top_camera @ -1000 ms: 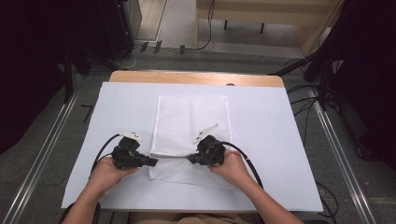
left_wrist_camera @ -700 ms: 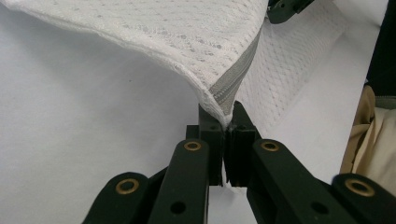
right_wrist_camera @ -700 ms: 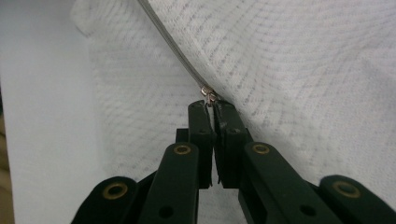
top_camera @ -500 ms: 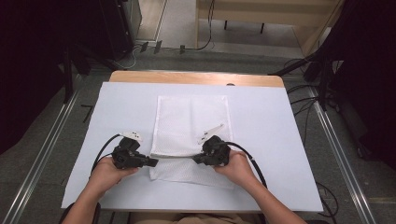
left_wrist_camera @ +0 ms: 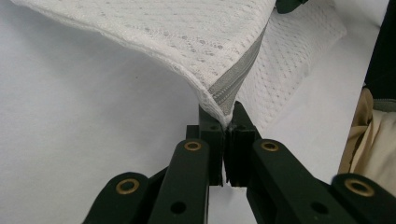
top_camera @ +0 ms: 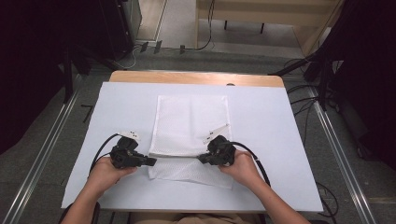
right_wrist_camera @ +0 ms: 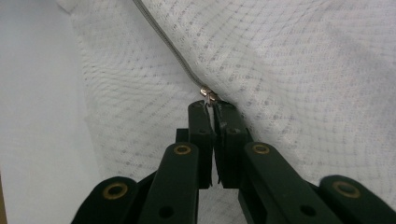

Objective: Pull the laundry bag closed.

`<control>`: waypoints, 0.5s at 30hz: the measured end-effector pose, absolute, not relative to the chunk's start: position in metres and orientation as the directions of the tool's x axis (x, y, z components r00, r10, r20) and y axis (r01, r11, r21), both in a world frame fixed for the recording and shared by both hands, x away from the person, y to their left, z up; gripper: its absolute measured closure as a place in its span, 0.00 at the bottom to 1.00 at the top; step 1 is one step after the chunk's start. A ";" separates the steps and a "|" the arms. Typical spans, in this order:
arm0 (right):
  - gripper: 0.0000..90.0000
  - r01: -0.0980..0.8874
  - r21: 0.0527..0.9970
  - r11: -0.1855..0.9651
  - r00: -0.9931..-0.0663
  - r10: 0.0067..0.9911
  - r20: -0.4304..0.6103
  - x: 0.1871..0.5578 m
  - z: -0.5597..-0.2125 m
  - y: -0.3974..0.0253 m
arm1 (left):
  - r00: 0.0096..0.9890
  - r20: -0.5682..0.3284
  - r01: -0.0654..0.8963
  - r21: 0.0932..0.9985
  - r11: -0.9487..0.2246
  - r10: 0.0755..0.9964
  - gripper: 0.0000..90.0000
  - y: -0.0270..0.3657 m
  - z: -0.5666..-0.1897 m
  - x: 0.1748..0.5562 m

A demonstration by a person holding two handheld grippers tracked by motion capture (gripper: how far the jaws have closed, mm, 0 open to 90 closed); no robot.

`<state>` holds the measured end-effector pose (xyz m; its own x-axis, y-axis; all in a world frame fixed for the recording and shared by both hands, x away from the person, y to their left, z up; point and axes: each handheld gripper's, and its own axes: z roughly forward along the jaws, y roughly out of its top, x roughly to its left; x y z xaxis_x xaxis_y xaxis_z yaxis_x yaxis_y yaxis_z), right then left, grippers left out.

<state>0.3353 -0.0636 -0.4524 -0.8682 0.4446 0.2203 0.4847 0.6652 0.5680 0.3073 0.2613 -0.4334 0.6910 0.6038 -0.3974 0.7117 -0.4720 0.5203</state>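
jaws of the left gripper (left_wrist_camera: 227,127) pinch the mesh bag (top_camera: 191,126) corner — right gripper (right_wrist_camera: 211,106) clamps its zipper pull (right_wrist_camera: 206,96).

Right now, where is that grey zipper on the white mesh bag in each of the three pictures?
High view: too small to make out the grey zipper on the white mesh bag.
Left gripper view: centre, above the fingers.
Right gripper view: upper centre, running diagonally to the fingers.
Shared landmark: the bag's mesh.

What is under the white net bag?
Under the white mesh bag lies the white table cover. Both grippers lift its near edge, and the left gripper view shows bare cover beneath. The bag hides whatever is under its middle.
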 end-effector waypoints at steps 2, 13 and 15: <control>0.98 0.485 0.564 0.669 -0.868 0.446 0.217 0.335 -0.452 -0.065 | 0.690 -0.399 0.712 0.521 -0.470 0.604 0.98 0.262 -0.433 0.307; 0.98 0.500 0.555 0.665 -0.858 0.467 0.215 0.336 -0.452 -0.080 | 0.691 -0.398 0.713 0.517 -0.474 0.604 0.98 0.262 -0.434 0.307; 0.98 0.503 0.547 0.670 -0.857 0.470 0.212 0.336 -0.453 -0.084 | 0.688 -0.401 0.715 0.516 -0.472 0.605 0.98 0.262 -0.434 0.307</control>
